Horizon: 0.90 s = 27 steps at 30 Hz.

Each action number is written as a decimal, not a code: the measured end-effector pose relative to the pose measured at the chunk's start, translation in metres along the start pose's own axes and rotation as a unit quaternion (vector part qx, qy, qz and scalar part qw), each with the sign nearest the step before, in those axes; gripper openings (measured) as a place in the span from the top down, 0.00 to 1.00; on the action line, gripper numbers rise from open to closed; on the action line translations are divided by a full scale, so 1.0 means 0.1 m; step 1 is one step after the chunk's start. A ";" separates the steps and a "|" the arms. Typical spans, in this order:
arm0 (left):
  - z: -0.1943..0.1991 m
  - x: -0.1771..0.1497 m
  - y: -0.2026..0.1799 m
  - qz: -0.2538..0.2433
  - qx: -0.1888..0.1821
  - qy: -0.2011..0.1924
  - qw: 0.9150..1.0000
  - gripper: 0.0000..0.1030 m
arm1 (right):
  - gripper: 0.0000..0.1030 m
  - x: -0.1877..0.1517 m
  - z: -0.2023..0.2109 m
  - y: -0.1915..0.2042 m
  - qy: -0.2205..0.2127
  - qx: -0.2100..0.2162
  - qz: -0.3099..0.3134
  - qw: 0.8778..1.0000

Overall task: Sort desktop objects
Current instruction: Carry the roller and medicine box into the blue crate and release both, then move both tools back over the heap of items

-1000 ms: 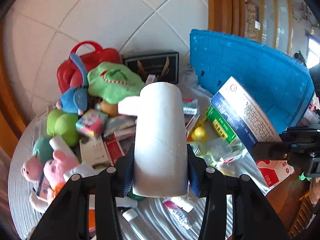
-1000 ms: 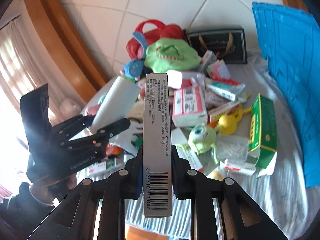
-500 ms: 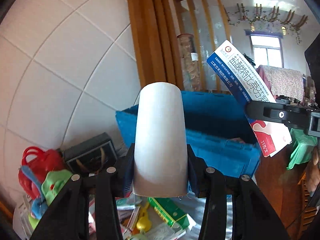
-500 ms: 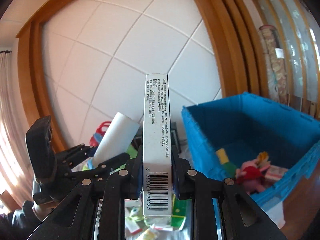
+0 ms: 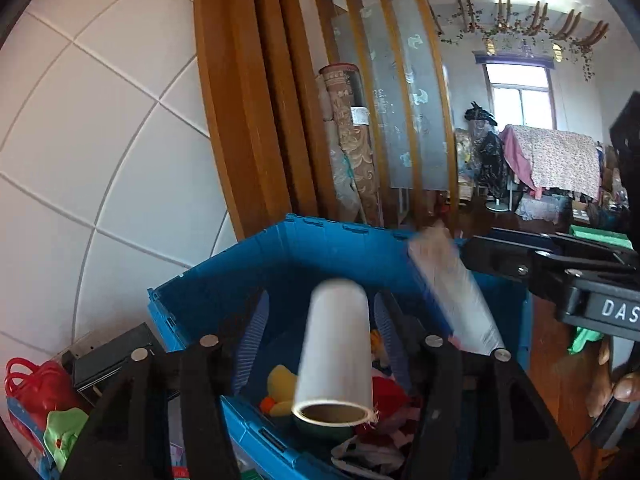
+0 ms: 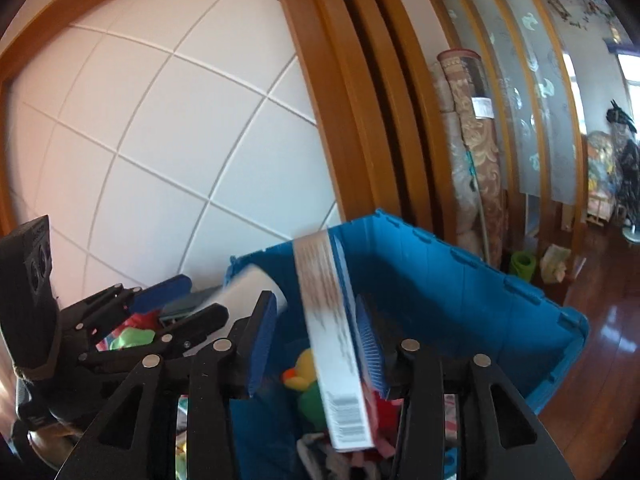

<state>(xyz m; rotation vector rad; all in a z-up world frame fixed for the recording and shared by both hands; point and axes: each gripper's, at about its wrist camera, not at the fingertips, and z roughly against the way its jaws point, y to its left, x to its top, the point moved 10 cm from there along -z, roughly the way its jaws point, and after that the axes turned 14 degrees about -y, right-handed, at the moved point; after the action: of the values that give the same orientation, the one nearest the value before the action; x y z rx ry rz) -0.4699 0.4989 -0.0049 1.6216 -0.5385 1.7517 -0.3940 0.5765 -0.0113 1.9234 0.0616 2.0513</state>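
Note:
My left gripper (image 5: 320,332) is open over the blue crate (image 5: 224,292). A white roll (image 5: 334,356) falls loose between its jaws, clear of both pads. My right gripper (image 6: 316,340) is open over the same crate (image 6: 460,280). A blurred white medicine box (image 6: 332,340) drops between its jaws, close to the right pad. The box also shows in the left wrist view (image 5: 452,292), and the roll in the right wrist view (image 6: 252,284). Plush toys (image 5: 280,384) lie inside the crate.
A red bag (image 5: 36,384), a green plush (image 5: 64,432) and a black box (image 5: 112,356) lie left of the crate. A white tiled wall (image 6: 160,140) and a wooden frame (image 6: 340,120) stand behind it. Wooden floor (image 6: 608,340) is to the right.
Both grippers moved over the crate and opened. The white roll and the medicine box have left the pads and are falling into the crate.

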 end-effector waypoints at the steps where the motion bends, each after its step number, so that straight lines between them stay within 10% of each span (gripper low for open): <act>1: -0.01 0.03 0.03 0.006 0.007 -0.004 1.000 0.46 | 0.54 0.02 0.02 -0.06 -0.008 0.004 -0.003 1.000; 4: 0.05 0.04 0.12 0.013 0.030 -0.009 0.999 0.46 | 0.23 0.07 0.15 -0.17 -0.033 0.006 -0.001 0.999; 13: 0.68 -0.25 0.31 0.021 0.104 -0.023 0.994 0.46 | 0.14 -0.04 0.34 -0.04 -0.028 0.091 -0.034 0.995; 27: 1.89 -0.99 1.03 0.050 0.246 0.010 0.968 0.46 | 0.04 -0.28 0.68 1.28 -0.002 0.282 -0.032 0.959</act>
<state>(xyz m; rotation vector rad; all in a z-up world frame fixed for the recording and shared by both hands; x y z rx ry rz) -0.4124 0.2760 -0.0605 1.9303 -0.1806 2.0897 -0.3530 0.4356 0.0001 2.1929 0.7728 2.1430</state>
